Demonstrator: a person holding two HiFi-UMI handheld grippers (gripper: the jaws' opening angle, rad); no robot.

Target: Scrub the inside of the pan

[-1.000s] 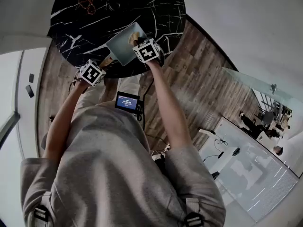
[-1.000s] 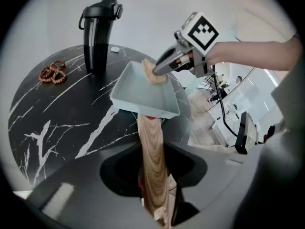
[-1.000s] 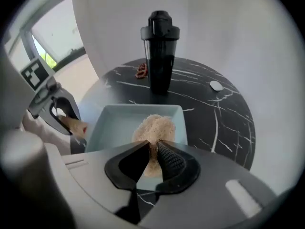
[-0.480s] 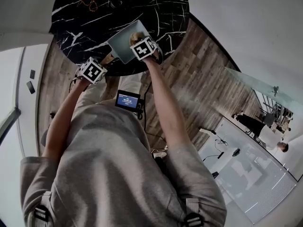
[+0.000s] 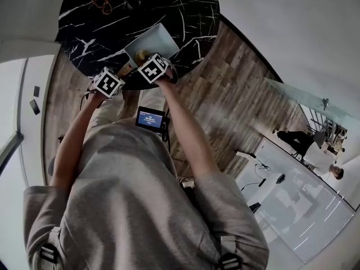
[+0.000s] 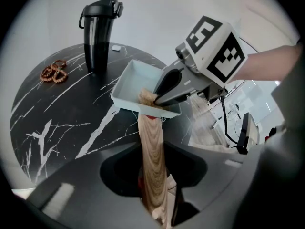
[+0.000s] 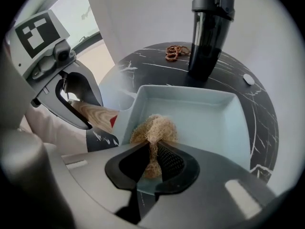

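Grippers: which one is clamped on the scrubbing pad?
The right gripper: its jaws pinch the tan fibrous scrubber inside the pan; the left gripper holds the wooden handle instead.

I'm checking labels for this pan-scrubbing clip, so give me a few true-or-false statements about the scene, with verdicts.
1. The left hand-held gripper is shut on the pan's wooden handle. True.
2. The right hand-held gripper is empty. False: it pinches a tan scrubber.
3. The scrubber is inside the pan. True.
4. The black bottle lies on its side. False: it stands upright on the table.
5. The beads sit in the pan. False: they lie on the table beside the bottle.
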